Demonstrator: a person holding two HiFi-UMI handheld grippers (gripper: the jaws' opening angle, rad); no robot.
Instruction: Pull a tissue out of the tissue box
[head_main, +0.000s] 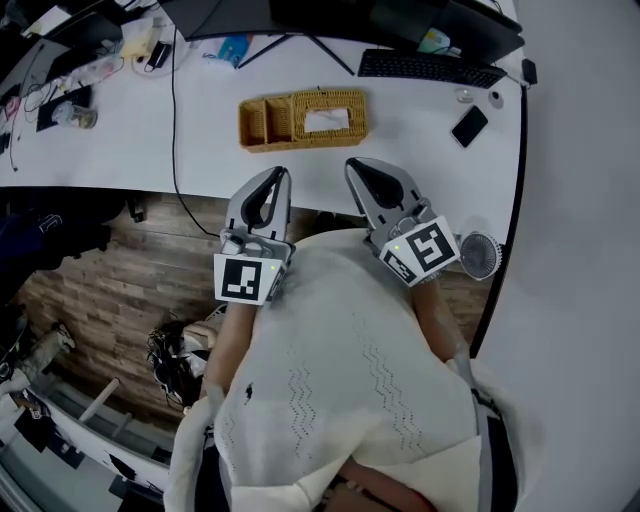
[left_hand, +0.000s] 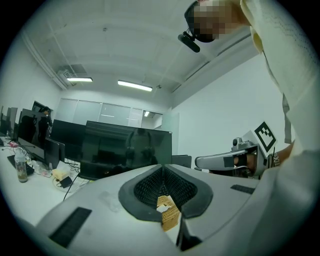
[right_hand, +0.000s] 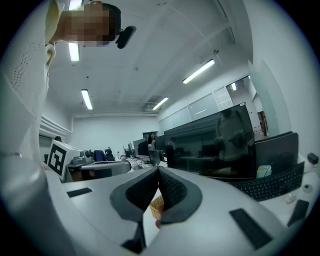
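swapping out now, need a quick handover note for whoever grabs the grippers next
Left gripper: jaws together, nothing in them, held close to the chest, apart from the box.
Right gripper: likewise shut and empty, beside the left one.
Wicker tissue box: sits on the white table ahead of both grippers, with a white tissue showing in its top opening.
Done: nothing yet; the tissue is untouched.
Left: reach forward, open one gripper, pinch the tissue and pull it out. The other gripper could probably steady the box.
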